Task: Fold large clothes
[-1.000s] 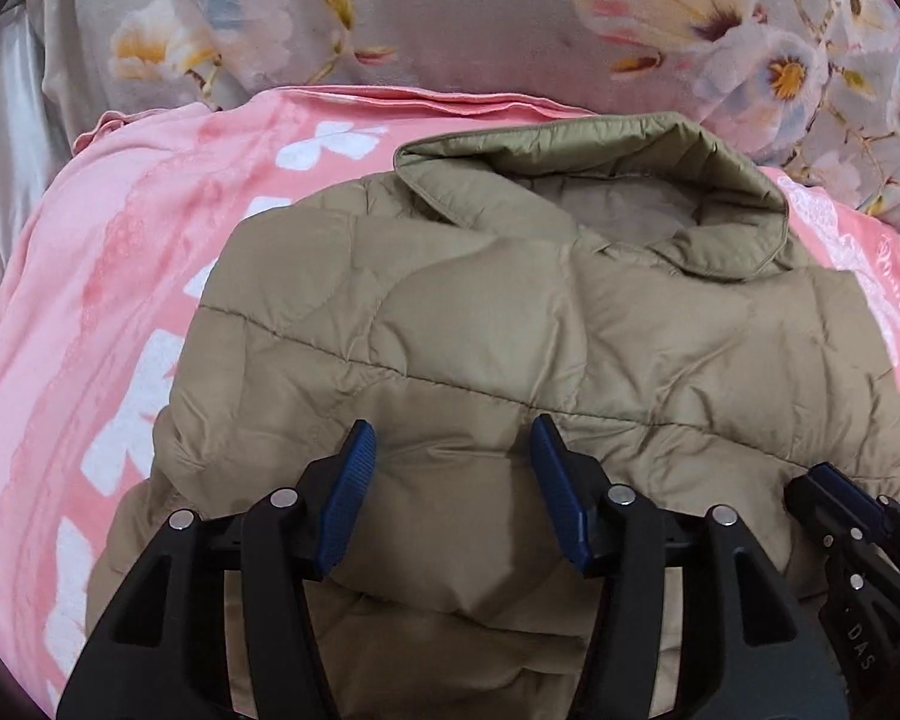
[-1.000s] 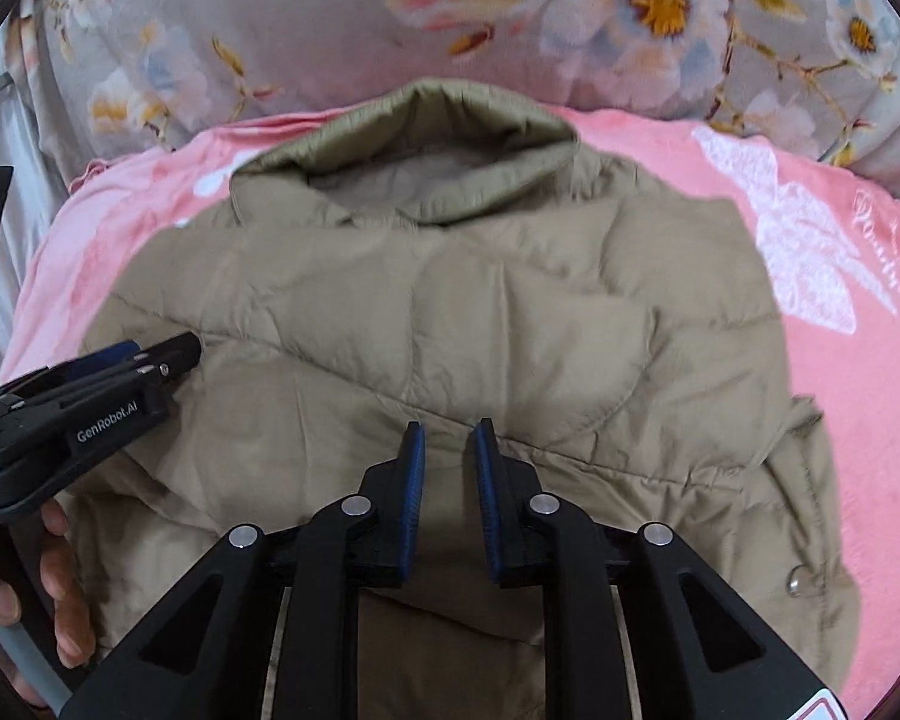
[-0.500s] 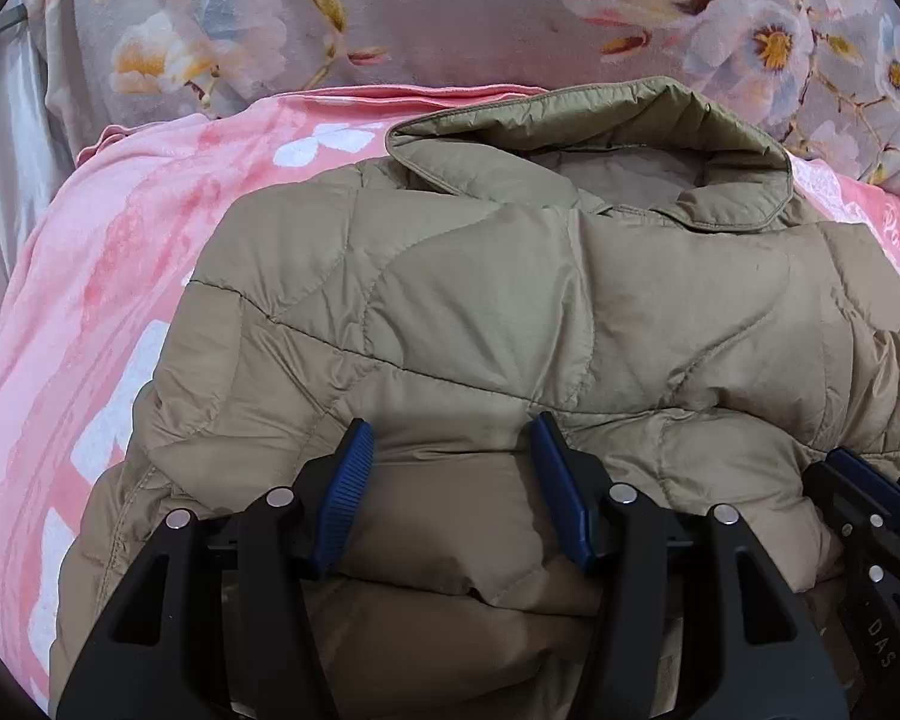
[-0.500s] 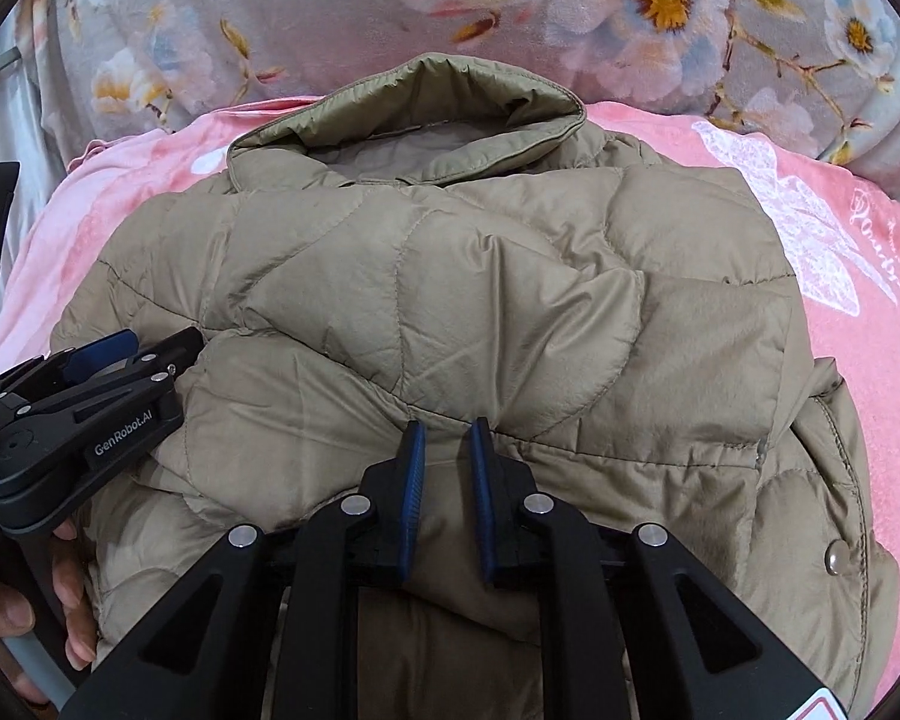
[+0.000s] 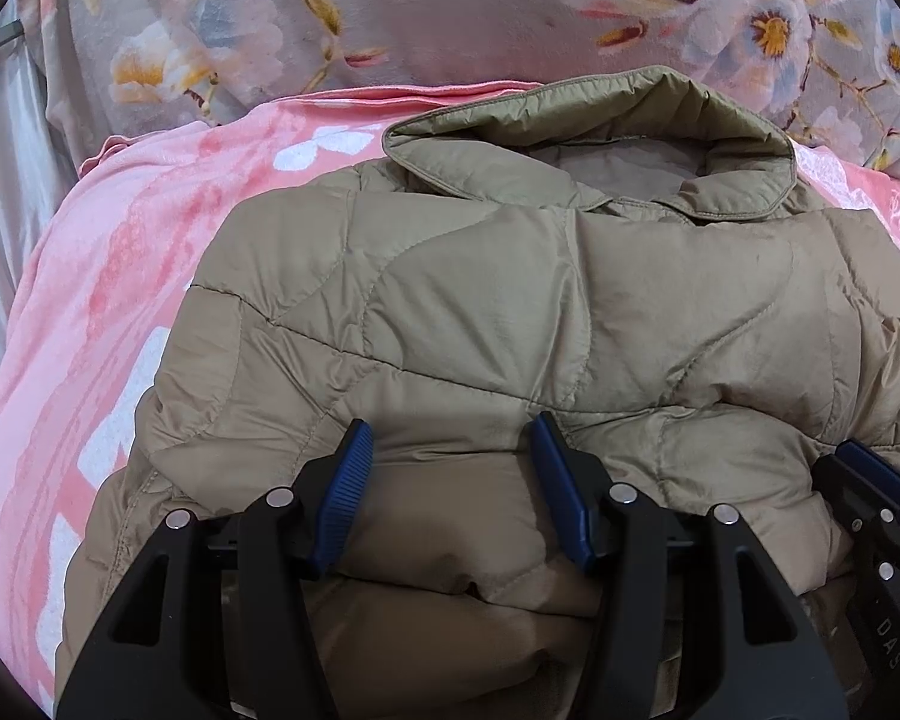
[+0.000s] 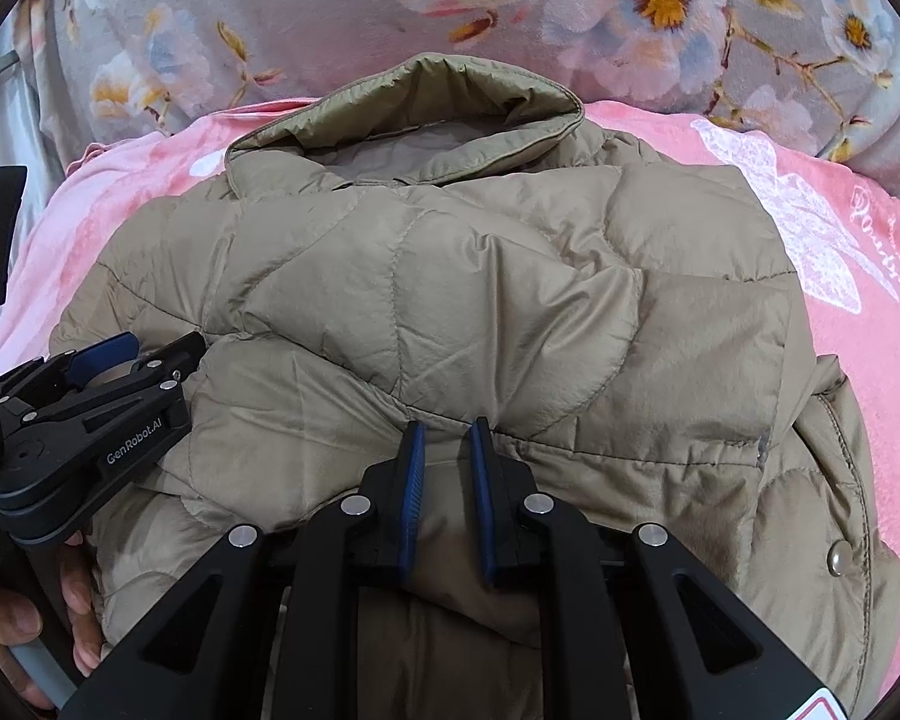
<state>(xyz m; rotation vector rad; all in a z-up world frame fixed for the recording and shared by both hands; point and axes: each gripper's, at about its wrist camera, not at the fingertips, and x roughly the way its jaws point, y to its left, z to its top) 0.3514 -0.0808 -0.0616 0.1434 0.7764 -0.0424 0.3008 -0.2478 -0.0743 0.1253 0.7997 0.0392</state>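
Lying across the middle of the pink blanket (image 5: pixel 120 276), spread over a bed: a tan quilted jacket (image 5: pixel 510 312), folded over on itself, collar (image 5: pixel 600 120) standing up at the blanket's far edge, just short of the grey flowered cover (image 5: pixel 450 6) beyond. Near hem bunched into a thick doubled roll towards the blanket's near edge. Left gripper (image 5: pixel 450 450) held about half wide, blue pads (image 5: pixel 345 492) either side of a fat puff of that roll; whether pressing in or merely straddling, cannot tell. Right gripper (image 6: pixel 448 450) drawn narrow, a pinch of tan fabric caught between its pads (image 6: pixel 414 480) at the fold line. Both pointing down at a slant onto the garment, set side by side along the same near fold. Seen from the right wrist: the left tool's black body at the blanket's left edge, lettered GenRobot.AI, with a hand (image 6: pixel 42 618) wrapped round its handle. Silver snap button (image 6: pixel 836 556) on the jacket's right flap, near the blanket's right edge. White butterfly print (image 6: pixel 804 222) on the blanket past the jacket's right shoulder.
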